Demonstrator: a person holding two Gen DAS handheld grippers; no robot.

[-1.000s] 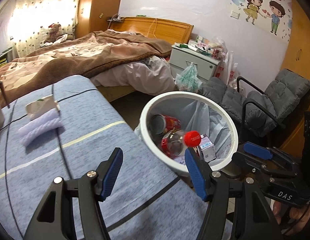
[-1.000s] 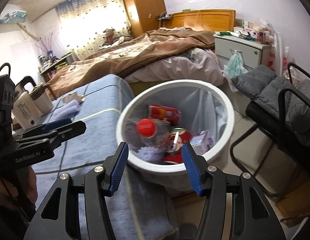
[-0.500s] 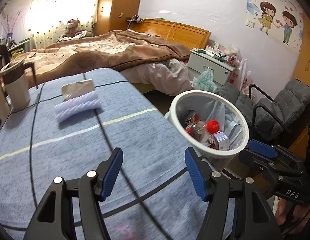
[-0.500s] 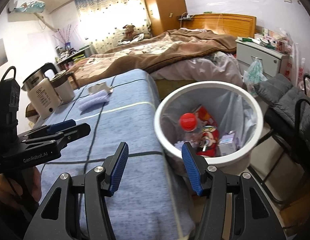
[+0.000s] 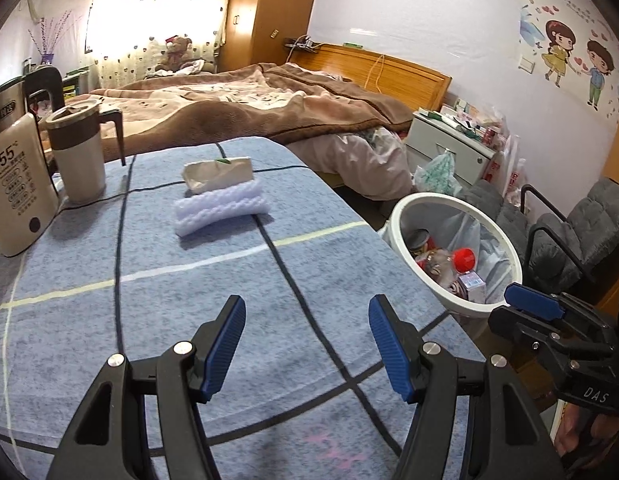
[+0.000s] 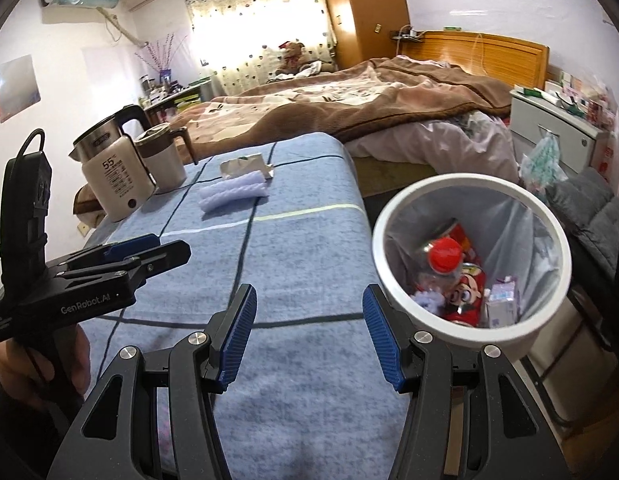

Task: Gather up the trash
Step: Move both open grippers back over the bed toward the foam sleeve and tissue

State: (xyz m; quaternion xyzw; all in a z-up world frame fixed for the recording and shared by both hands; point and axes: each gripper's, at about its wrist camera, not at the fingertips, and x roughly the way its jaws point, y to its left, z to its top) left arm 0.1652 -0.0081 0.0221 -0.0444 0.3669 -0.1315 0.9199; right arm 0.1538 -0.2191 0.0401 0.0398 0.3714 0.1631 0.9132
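Bin (image 5: 413,216) has slid from centre to right of frame — both grippers (image 5: 305,344) (image 6: 307,334), jaws spread and empty, now face the table's (image 5: 149,320) leftover pale scraps (image 5: 219,208)

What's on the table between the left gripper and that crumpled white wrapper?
In the left wrist view, the folded lilac cloth lies just in front of the white wrapper. Between the left gripper and the cloth there is only bare blue tablecloth.

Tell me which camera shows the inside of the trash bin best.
The right wrist view: it looks down into the bin, showing the red-capped bottle, can and carton. The left wrist view shows the bin smaller, off to the side, its contents partly hidden by the near rim.
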